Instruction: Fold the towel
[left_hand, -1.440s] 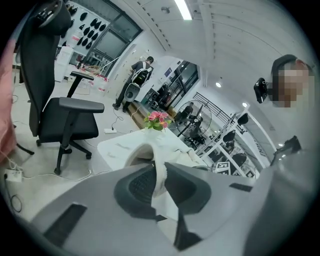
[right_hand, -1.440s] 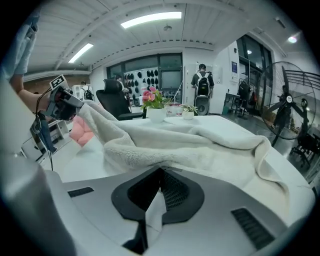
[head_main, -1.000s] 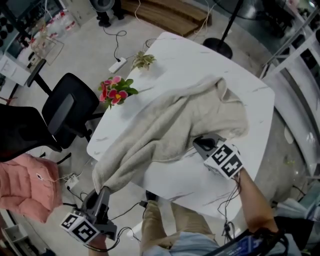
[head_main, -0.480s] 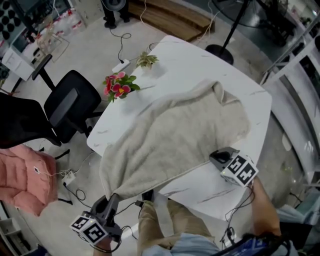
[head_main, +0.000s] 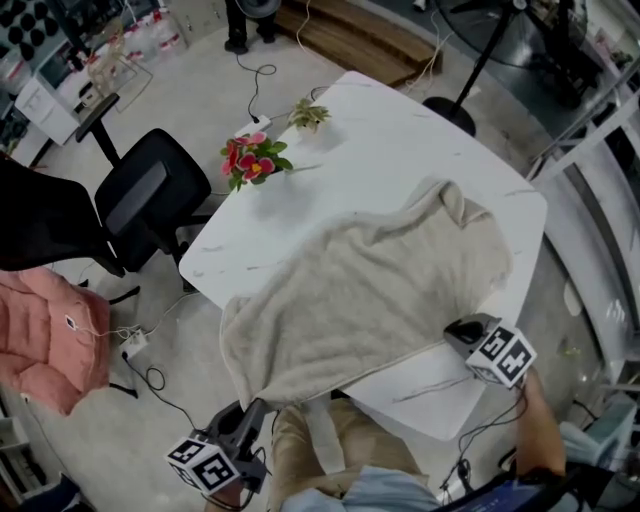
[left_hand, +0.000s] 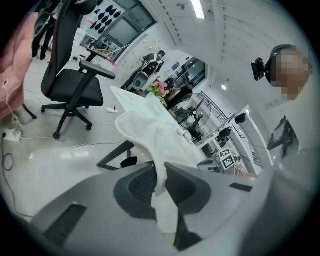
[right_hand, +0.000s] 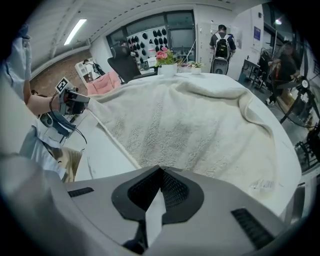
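L gripper (head_main: 256, 410) is clamped on a towel (head_main: 375, 285) corner, off the near edge of the table (head_main: 400, 130), w/ cloth drooping down to it. R gripper (head_main: 458, 333) is pinched shut on the other near corner, over the tabletop. Towel lies spread across the white table, far corner bunched up. Pink flowers (head_main: 253, 160) at table's far-left edge, black chair (head_main: 140, 200) beside.

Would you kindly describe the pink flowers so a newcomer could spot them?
Find the white table, then its edge nearest the black office chair. The flowers stand there, clear of the towel; unlike the all-green plant near them, they show pink blooms.
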